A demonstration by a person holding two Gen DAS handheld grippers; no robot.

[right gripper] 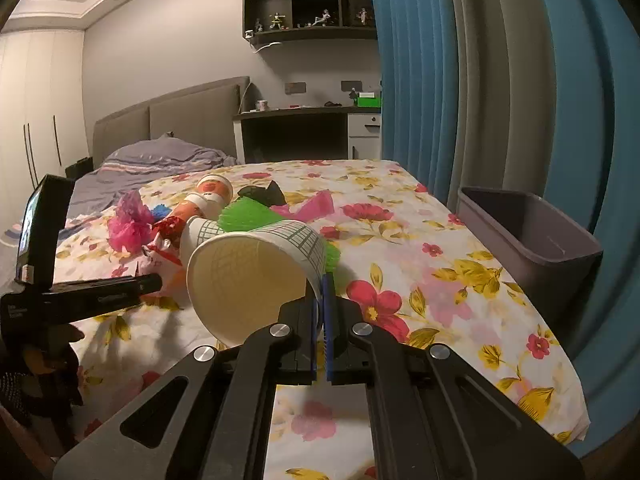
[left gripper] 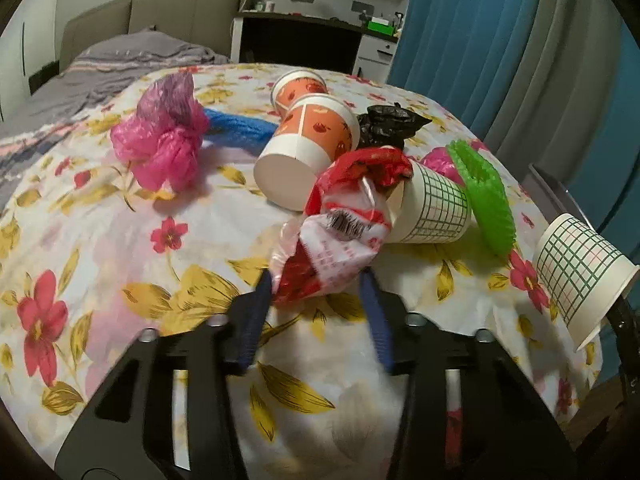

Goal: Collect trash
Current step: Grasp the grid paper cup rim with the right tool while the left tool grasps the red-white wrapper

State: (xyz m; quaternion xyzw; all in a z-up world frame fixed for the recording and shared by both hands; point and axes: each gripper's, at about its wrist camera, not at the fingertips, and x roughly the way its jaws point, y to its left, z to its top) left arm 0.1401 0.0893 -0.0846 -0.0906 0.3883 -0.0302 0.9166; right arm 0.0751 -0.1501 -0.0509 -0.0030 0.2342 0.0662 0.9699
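on the floral bedspread (left gripper: pixel 120 264), a red-and-white wrapper (left gripper: pixel 340 236) is flanked by the spread left gripper (left gripper: pixel 318 280); a grid-patterned cup (right gripper: pixel 256 272) is pinched at its rim by the right gripper (right gripper: pixel 320 284), near the grey bin (right gripper: pixel 528 240).

A checked paper cup (right gripper: pixel 256 276) hung tilted, its rim pinched in the right gripper (right gripper: pixel 320 304), mouth toward the camera. A crumpled red-and-white wrapper (left gripper: pixel 340 232) lay between the left gripper's (left gripper: pixel 316 284) parted fingers (contact unclear). Behind lay two orange cups (left gripper: pixel 308 140), another checked cup (left gripper: pixel 432 208), a pink bag (left gripper: pixel 164 144).
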